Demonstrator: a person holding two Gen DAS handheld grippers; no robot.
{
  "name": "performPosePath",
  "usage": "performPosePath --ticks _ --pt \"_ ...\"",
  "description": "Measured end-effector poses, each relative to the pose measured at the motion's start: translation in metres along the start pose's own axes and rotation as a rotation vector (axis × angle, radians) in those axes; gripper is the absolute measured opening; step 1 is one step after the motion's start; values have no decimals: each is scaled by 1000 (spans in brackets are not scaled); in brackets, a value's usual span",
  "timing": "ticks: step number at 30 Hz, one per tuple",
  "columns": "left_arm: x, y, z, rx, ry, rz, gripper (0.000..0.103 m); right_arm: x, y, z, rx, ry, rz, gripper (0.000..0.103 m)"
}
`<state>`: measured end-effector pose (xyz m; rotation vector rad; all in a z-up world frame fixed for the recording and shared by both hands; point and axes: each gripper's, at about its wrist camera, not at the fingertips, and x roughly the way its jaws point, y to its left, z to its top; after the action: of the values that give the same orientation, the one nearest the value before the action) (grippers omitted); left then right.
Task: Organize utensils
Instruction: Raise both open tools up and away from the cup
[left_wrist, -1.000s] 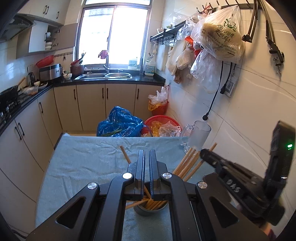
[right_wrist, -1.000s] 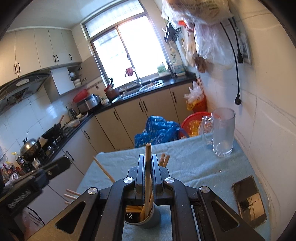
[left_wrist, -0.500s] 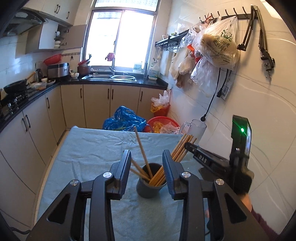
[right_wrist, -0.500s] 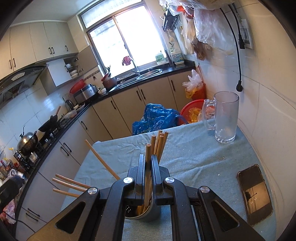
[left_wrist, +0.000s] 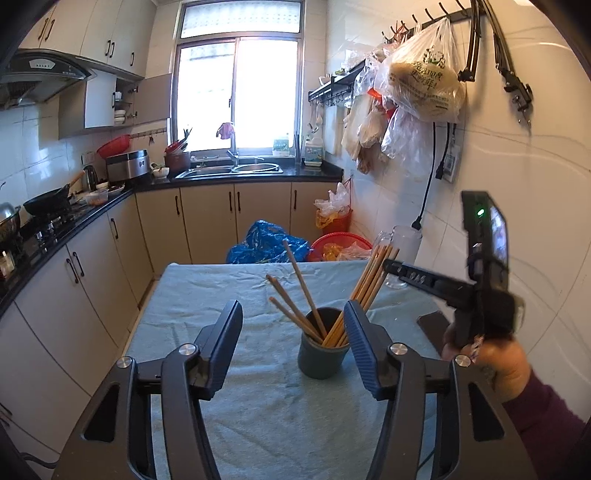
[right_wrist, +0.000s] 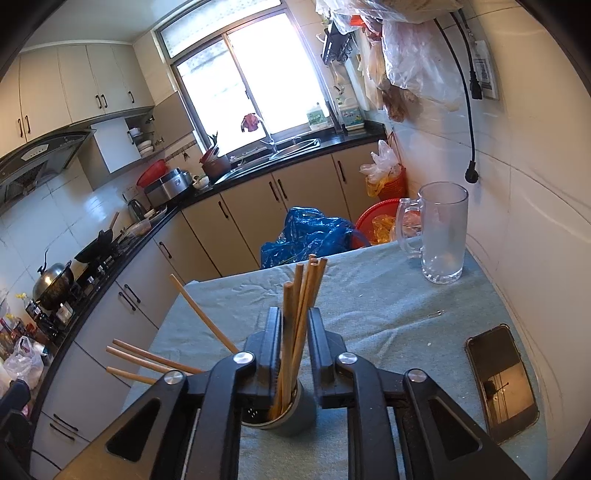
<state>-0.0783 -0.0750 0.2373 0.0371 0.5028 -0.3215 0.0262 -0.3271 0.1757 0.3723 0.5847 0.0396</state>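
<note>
A dark grey cup (left_wrist: 322, 349) stands on the cloth-covered counter (left_wrist: 207, 295), holding wooden chopsticks (left_wrist: 373, 280); one bundle leans toward the wall side, and a few loose sticks (left_wrist: 295, 291) splay the other way, toward the cabinets. The left gripper (left_wrist: 293, 345) hangs just short of the cup with its fingers (left_wrist: 227, 343) well apart and opening; they flank the cup in that view but press on nothing. The right gripper (right_wrist: 293, 345) sits right over the cup (right_wrist: 291, 410), its fingers (right_wrist: 271, 347) opening from a narrow gap; the upright bundle (right_wrist: 295, 317) rises between them, and one stick lies close against the left pad, though whether it is touching I cannot tell. In the left wrist view the right gripper (left_wrist: 393, 266) reaches in from the wall side, borne by a hand (left_wrist: 495, 362) in a dark red sleeve, its tips at the top of the leaning bundle. A glass mug (right_wrist: 441, 236) stands near the far corner by the tiled wall; a phone (right_wrist: 502, 380) lies flat on the cloth beside the wall, well apart from the cup; a blue bag (right_wrist: 314, 232) and a red basket (right_wrist: 376, 218) sit on the floor beyond the counter's far edge.
</note>
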Motion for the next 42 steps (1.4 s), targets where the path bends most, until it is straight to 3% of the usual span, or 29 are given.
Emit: performPosePath --ticks 8,15,22,24,29,36,42 --pt "10 14 -15 -48 61 6 57 -21 -10 -7 7 -14 -7 31" --pt "12 32 -37 -94 99 59 59 -22 -12 -26 4 35 -1 31" --pt "14 50 -57 -142 121 130 61 -5 33 -59 -107 189 167 30" --pt "14 54 -63 -147 124 148 61 4 51 -67 -158 221 183 19" --pt "9 64 -71 -147 116 183 61 35 85 -68 -225 272 179 19" --pt "4 75 -74 -163 110 199 65 71 103 -46 -224 251 143 19" --pt "4 76 -77 -147 100 237 69 51 110 -49 -249 232 158 19"
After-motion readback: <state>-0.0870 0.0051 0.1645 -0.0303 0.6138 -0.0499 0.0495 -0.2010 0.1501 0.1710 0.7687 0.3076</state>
